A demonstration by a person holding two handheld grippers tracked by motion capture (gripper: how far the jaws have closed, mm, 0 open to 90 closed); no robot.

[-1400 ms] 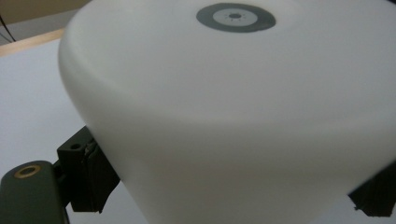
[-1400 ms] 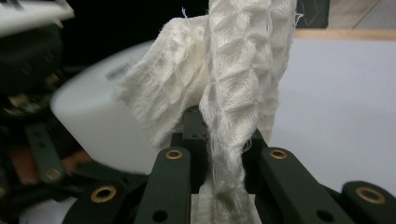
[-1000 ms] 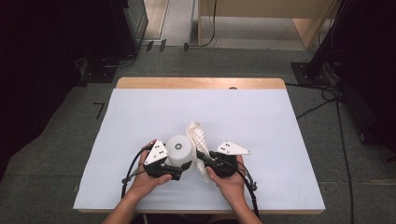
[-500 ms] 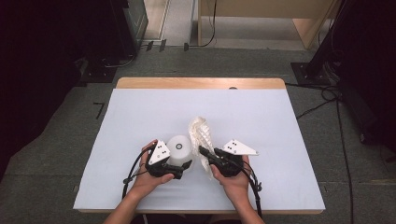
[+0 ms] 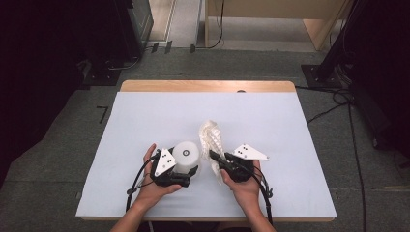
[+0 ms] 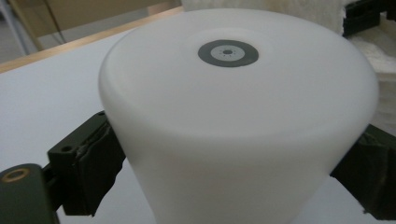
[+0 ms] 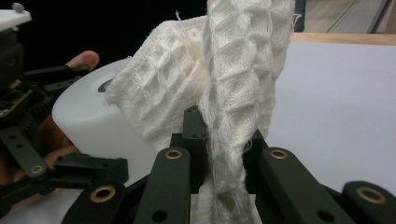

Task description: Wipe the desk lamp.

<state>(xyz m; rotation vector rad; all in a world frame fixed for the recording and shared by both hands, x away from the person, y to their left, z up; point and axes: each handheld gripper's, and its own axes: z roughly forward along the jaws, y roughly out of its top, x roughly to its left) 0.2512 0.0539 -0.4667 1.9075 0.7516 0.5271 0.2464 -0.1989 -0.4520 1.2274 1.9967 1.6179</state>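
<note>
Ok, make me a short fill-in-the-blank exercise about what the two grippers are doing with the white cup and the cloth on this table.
1. The left gripper clamps an upside-down white ____ between its jaws.
2. The right gripper is shut on a white waffle-weave ____.
3. The cloth lies to the ____ of the cup in the high view.
4. Both things sit on a table with a pale ____ surface.

Missing words: cup; cloth; right; blue

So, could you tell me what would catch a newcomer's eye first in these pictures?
Probably the white upturned cup near the front middle of the pale table, clamped by the left gripper. Right beside it, the right gripper pinches a crumpled white waffle-weave cloth, which leans against the cup's side.
</note>
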